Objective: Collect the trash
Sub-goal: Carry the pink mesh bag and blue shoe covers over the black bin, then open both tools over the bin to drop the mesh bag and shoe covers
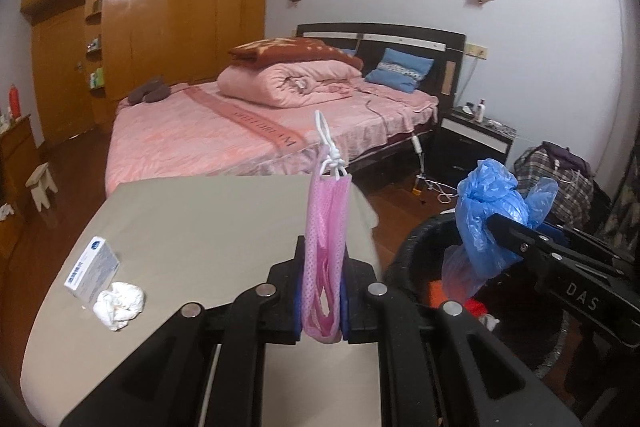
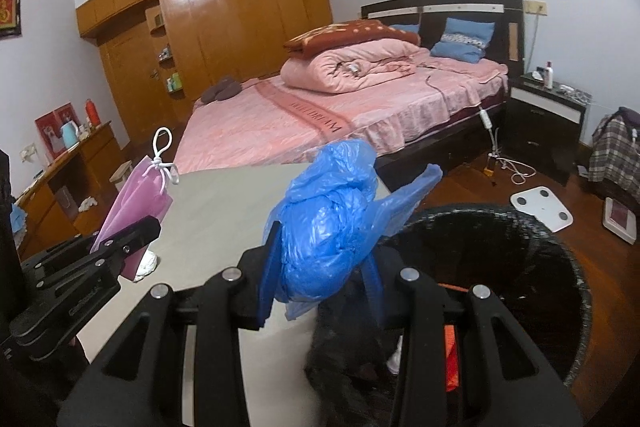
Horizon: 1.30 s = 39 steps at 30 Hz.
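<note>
My left gripper (image 1: 322, 269) is shut on a folded pink face mask (image 1: 326, 227) with knotted white ear loops, held above the beige table (image 1: 200, 227). From the right wrist view the same mask (image 2: 136, 203) and left gripper (image 2: 138, 233) show at the left. My right gripper (image 2: 320, 267) is shut on a crumpled blue plastic bag (image 2: 328, 223), at the rim of the black trash bin (image 2: 560, 267). The left wrist view has the blue bag (image 1: 488, 223) over the bin (image 1: 420, 239). A white crumpled tissue (image 1: 118, 305) and a small white box (image 1: 92, 267) lie on the table's left side.
A bed with pink bedding (image 1: 260, 123) stands beyond the table, a wooden wardrobe (image 1: 160, 27) behind it. A dark nightstand (image 2: 548, 115) is at the right, a white scale (image 2: 542, 207) on the wooden floor near the bin. Red and white scraps lie inside the bin.
</note>
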### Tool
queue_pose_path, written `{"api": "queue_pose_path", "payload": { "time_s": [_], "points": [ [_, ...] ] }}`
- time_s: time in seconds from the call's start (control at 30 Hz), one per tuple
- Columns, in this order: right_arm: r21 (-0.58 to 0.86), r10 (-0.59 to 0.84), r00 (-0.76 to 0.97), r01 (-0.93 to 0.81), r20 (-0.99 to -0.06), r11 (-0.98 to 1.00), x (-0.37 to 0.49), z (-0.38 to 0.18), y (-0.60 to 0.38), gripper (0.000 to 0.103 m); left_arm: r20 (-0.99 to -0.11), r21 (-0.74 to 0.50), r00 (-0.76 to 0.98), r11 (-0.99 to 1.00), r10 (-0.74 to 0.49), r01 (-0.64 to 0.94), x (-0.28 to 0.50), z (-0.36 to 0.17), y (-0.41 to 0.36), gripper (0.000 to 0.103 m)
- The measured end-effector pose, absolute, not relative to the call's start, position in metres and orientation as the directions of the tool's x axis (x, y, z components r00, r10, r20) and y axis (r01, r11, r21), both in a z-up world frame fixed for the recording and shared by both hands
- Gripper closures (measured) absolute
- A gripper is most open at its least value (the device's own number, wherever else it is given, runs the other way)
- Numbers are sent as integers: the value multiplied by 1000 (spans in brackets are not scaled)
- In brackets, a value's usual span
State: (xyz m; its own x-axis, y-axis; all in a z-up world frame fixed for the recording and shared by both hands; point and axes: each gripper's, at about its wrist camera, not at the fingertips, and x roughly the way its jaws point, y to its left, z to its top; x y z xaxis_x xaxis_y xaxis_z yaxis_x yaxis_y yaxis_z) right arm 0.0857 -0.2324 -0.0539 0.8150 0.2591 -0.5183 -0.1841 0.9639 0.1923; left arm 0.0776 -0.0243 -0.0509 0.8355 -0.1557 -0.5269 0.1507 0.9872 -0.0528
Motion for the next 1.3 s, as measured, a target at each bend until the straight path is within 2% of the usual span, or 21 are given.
{"api": "queue_pose_path", "payload": {
  "time_s": [0.73,1.3],
  "points": [
    [172,105,854,-18,-509,985,56,-52,-313,67,-504,-46,802,937,-320,345,73,-44,-112,90],
    [131,-1,834,87,-551,988,39,-73,-361,67,-526,-51,744,888,-412,456,85,-57,-160,90]
  ]
}}
